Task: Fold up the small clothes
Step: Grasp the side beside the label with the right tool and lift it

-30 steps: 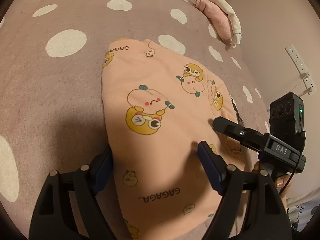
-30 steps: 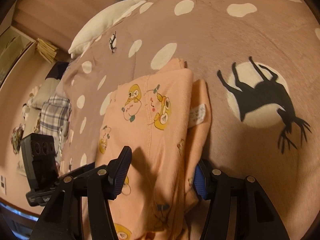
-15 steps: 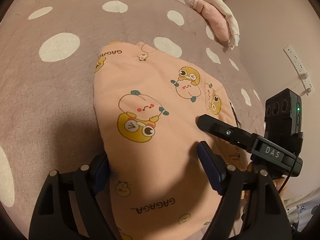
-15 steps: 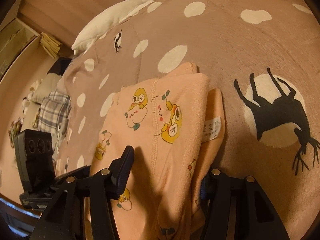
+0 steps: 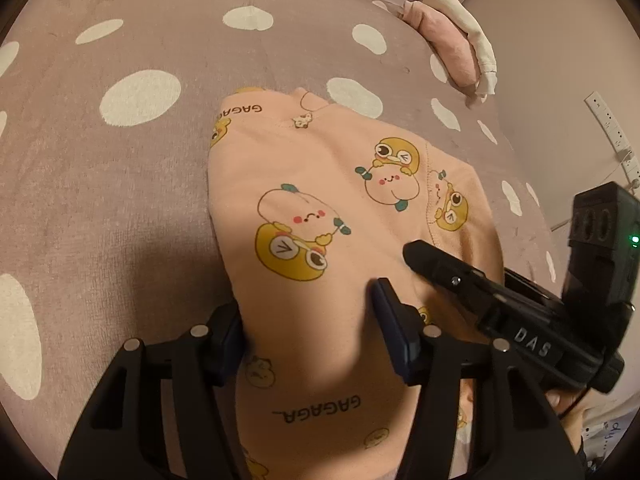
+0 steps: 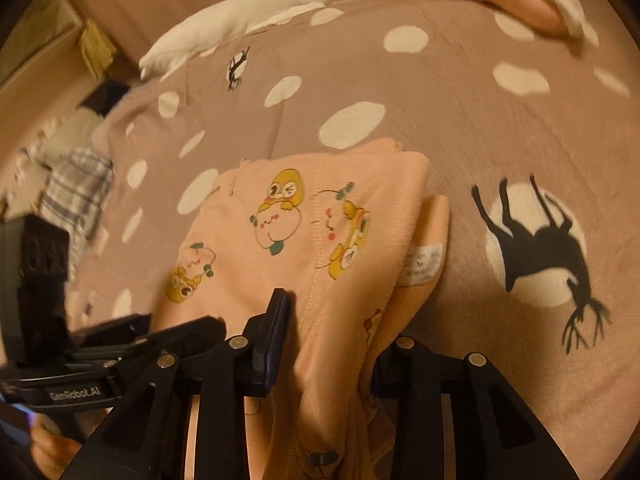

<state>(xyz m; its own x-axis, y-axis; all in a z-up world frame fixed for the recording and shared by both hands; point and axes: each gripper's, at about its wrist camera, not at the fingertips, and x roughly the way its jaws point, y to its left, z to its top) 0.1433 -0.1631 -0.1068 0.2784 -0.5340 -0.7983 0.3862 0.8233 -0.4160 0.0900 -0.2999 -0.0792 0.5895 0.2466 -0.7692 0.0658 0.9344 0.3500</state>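
On the polka-dot blanket (image 5: 120,184) lies the folded peach garment (image 5: 320,208), its near end bunched between both your tools. Your left gripper (image 5: 308,320) has been closing across it; your right gripper (image 6: 328,344) has closed further, pinching the raised fold.

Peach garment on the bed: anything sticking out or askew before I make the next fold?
Yes. On the peach garment, an under layer pokes out past the folded edge on the right, with the white care label exposed. The layers are not aligned there. Both grippers have just been closing, with the near fabric between their jaws.
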